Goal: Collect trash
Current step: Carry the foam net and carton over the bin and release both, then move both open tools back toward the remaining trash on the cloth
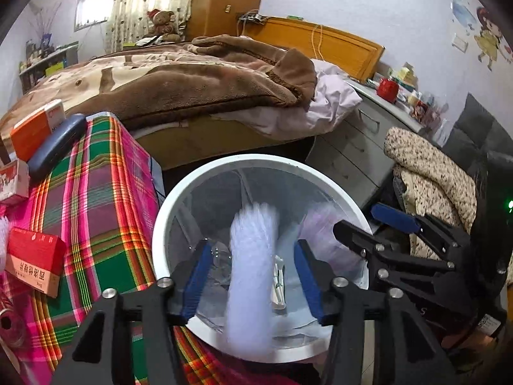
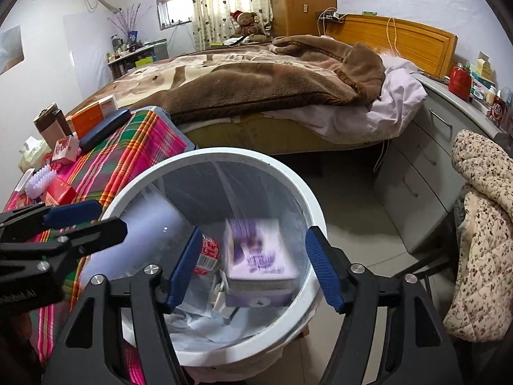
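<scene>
bed [image 2: 243, 73]: brown blanket | teddy bear [image 2: 247, 24]: by curtain | drawer unit [image 2: 426, 160]: right

Boxes [image 2: 93, 118] and a dark case [image 2: 105, 129] lie on the plaid-covered table [image 2: 134, 147].

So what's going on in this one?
A person holds both tools over the round white bin with a clear liner. The left tool is open, with a blurred white fuzzy thing dropping between its fingers. The right tool is open too, and a blurred purple box is falling in.
</scene>
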`<state>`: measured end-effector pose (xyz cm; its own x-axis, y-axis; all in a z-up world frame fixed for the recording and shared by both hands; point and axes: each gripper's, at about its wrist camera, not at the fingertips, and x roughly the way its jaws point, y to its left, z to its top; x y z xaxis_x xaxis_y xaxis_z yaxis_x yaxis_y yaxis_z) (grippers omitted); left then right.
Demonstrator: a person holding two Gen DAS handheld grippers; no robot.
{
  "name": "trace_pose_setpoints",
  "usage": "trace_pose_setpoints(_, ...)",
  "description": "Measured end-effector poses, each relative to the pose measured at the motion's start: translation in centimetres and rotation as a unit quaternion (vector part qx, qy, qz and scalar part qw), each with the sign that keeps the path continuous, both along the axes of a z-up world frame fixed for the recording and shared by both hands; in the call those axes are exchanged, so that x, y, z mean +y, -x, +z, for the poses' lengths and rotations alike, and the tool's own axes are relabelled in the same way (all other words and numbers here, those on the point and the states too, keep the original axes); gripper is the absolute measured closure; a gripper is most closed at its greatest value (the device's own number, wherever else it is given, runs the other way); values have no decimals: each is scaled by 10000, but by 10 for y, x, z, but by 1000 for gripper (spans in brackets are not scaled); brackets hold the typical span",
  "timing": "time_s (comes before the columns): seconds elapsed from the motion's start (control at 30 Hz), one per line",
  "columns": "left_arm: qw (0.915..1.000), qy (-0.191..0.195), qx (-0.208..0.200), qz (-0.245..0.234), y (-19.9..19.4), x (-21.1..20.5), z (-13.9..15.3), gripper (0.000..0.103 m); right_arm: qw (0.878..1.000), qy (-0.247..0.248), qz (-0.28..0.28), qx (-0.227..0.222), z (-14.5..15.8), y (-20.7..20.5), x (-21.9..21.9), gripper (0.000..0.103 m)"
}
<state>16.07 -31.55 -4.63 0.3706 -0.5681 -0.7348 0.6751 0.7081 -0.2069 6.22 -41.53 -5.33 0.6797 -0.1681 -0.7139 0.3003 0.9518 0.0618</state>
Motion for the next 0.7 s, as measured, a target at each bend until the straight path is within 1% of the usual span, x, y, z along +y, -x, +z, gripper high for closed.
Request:
trace_pose_setpoints(0.1, 10000, 52, 16, -3, 0, 4, 2, 49, 10000, 45, -3, 25, -1, 0, 2, 34)
trace_pose_setpoints(0.27, 9999, 105, -22, 112, 1, 15, 8, 49, 9999, 107, 16, -67, 7, 3, 7, 34)
trace_pose_setpoints(0.47, 9991, 207, -130, 336, 2, 37, 19, 49, 9992, 224, 87, -329, 24, 6, 19, 34)
trace_pose_setpoints(0.7, 9970, 364, -280, 619, 7, 73, 36, 49, 9967, 386, 257, -659, 44, 7, 40, 34)
